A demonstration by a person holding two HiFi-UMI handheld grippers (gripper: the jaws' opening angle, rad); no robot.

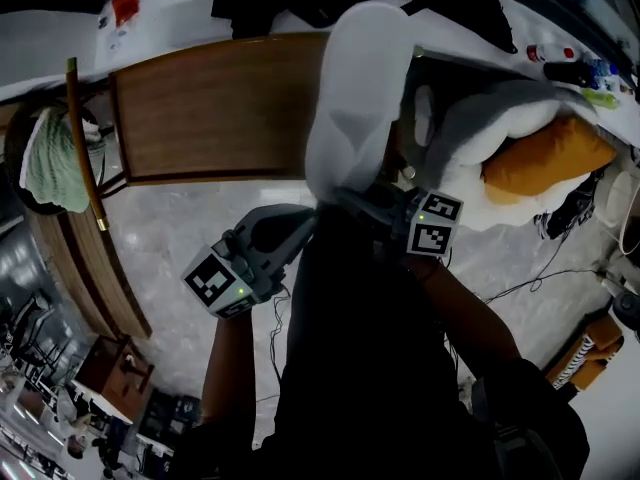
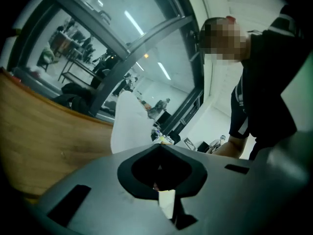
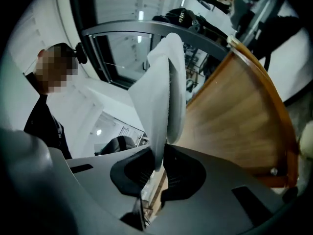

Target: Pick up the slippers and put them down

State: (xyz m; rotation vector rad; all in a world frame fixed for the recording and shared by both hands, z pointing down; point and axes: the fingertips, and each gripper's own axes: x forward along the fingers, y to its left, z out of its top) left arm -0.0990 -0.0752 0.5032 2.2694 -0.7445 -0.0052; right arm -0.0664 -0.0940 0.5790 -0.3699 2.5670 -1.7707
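Note:
In the head view a white slipper (image 1: 360,98) stands upright in front of me, over the edge of a wooden board (image 1: 210,118). My right gripper (image 1: 345,198) is shut on the slipper's lower end. In the right gripper view the slipper (image 3: 164,97) rises straight out of that gripper (image 3: 159,163), its edge pinched between the pads. My left gripper (image 1: 312,216) meets the same lower end from the left. In the left gripper view its jaws (image 2: 159,153) are together, a white slipper (image 2: 129,126) rises just beyond them, and a white strip shows in the gap. Whether this is one slipper or two I cannot tell.
An orange pillow (image 1: 545,153) and white bedding (image 1: 490,118) lie at the right. A green cloth (image 1: 50,163) hangs on a curved wooden rail (image 1: 85,148) at the left. Pale marble floor (image 1: 180,228) lies below, with cables (image 1: 540,278) at the right.

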